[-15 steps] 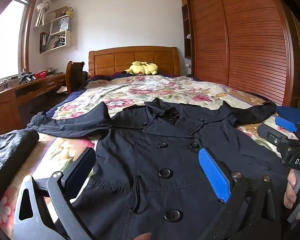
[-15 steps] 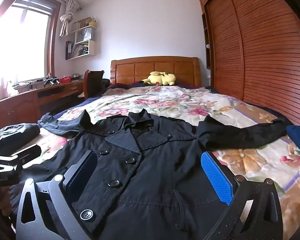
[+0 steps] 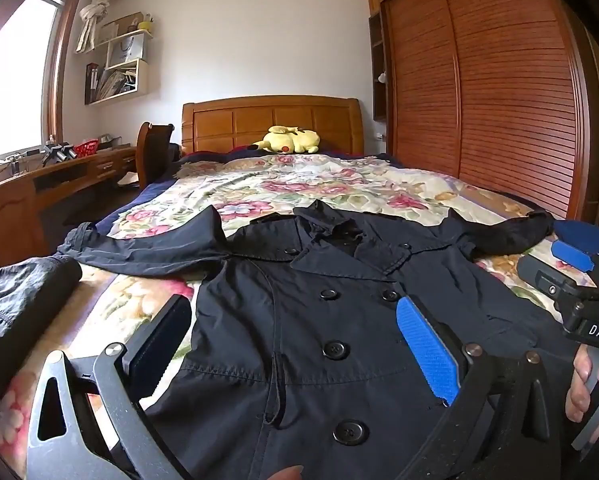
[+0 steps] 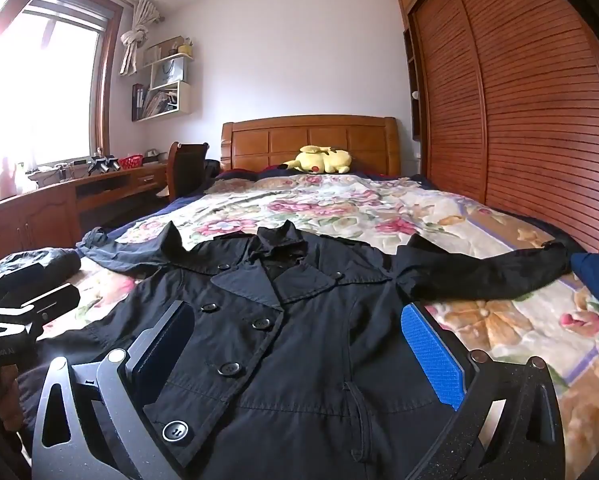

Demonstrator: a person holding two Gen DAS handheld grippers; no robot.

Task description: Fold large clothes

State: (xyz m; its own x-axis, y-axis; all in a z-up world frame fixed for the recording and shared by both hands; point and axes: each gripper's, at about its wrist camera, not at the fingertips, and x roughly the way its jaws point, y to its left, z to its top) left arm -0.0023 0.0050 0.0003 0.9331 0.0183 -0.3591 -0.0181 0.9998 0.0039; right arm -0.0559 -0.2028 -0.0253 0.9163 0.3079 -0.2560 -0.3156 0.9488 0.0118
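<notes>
Both tongs stood wide open and held nothing. The left tongs hung low over the front of the coat, its dark pad out past the coat's edge above the quilt, its blue pad above the buttoned chest. The right tongs hovered beside it, one pad over the buttons, the blue one near the coat's far side seam. In the left view a hand gripped the right tongs' handle at the frame's edge.

The coat lay face up and buttoned on the bed, collar toward the headboard, hem toward the tongs. Both sleeves were spread out sideways, one reaching toward the desk side, the other toward the wardrobe. The lapels lay open and flat, with a little rumpling at the collar.

A second dark garment sat bunched on the quilt near the left tongs, apart from the coat. A blue cloth showed just beyond the far sleeve's cuff. A yellow plush rested against the headboard. Along the window wall ran a wooden surface with small clutter, a chair drawn up to it, and shelves above.
</notes>
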